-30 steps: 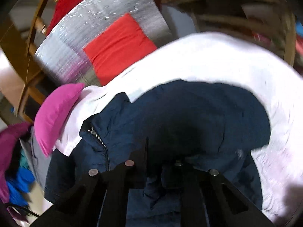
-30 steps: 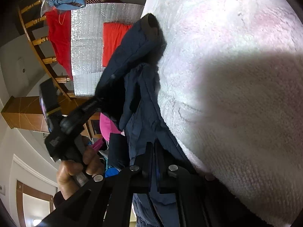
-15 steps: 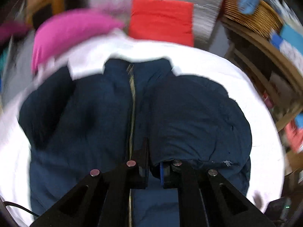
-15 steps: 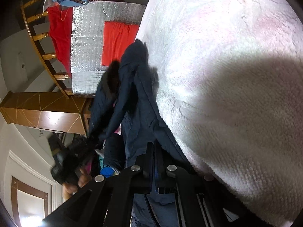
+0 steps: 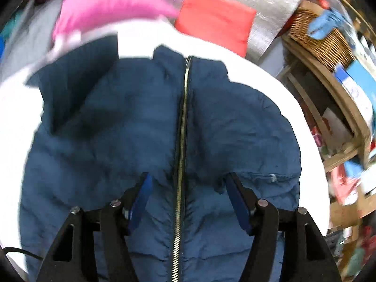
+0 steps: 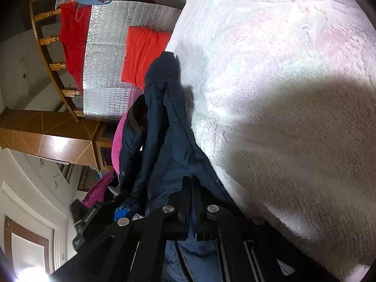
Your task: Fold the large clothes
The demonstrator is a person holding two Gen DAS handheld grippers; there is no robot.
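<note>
A large navy zip jacket (image 5: 131, 141) lies front up on a white fleece blanket (image 5: 14, 122), its zipper running straight up the middle of the left wrist view. My left gripper (image 5: 186, 188) is open just above the jacket's lower front, its blue pads either side of the zipper, holding nothing. In the right wrist view my right gripper (image 6: 190, 183) is shut on the jacket's edge (image 6: 169, 141), which hangs in folds beside the blanket (image 6: 282, 94).
A pink cushion (image 5: 110, 7) and a folded red cloth (image 5: 216, 21) on a silver mat (image 6: 105, 70) lie beyond the blanket. A wicker basket (image 5: 322, 40) and cluttered wooden shelves (image 5: 329, 98) stand at the right. A wooden railing (image 6: 47, 42) is behind.
My left gripper has let go of the jacket and opened wide. It has swung round over the jacket, which now lies spread with its zipper centred. The right gripper keeps its hold.
</note>
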